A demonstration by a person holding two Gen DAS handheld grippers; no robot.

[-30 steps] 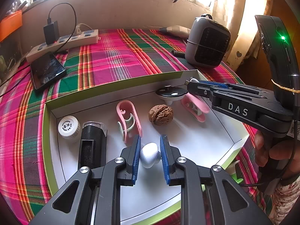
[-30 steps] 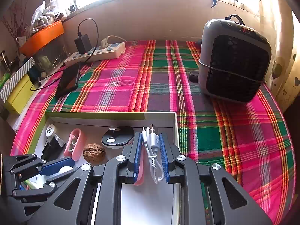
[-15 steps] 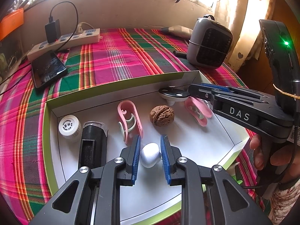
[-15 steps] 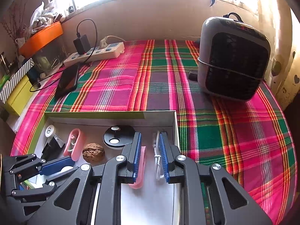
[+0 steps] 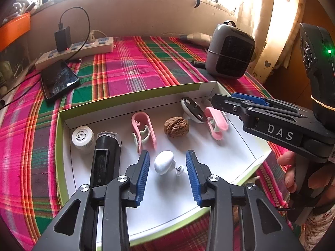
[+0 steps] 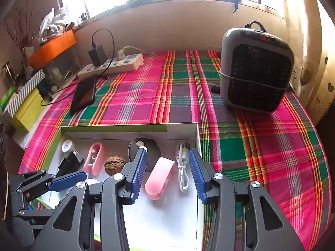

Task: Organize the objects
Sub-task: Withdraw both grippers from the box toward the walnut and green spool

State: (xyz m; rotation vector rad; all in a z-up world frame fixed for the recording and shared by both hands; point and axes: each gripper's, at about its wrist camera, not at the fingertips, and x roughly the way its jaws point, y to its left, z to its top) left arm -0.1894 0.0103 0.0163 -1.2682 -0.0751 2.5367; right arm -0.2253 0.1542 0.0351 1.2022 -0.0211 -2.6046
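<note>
- My left gripper (image 5: 167, 167) hangs over the near middle of the white tray (image 5: 240, 156), and its jaws are opening; the white egg-shaped knob (image 5: 164, 162) lies on the tray floor between the blue pads, touching neither
- My right gripper (image 6: 167, 169) is at the tray's far right corner, jaws also opening; the coiled white charging cable (image 6: 182, 167) and a pink clip (image 6: 160, 177) lie between the pads, both free on the floor
- I judge both items as set down, so the step in hand is a clean release and withdrawal
- To do it well, I let the jaws spread fully before I lift, then I rise straight along the fingers so that no pad drags the knob or snags a loop of cable
- The knob looks rounded and may roll, so I avoid any sideways nudge
- On the right, the tray wall stands just beside the outer pad; I keep off it so the tray does not shift
- The walnut (image 5: 176, 127), the second pink clip (image 5: 143, 131), the black disc (image 5: 193, 110), the black case (image 5: 104, 156) and the white cap (image 5: 82, 136) sit farther back in the tray, well clear of my left pads
- The two grippers are near each other over the tray, so I back them out apart
</note>
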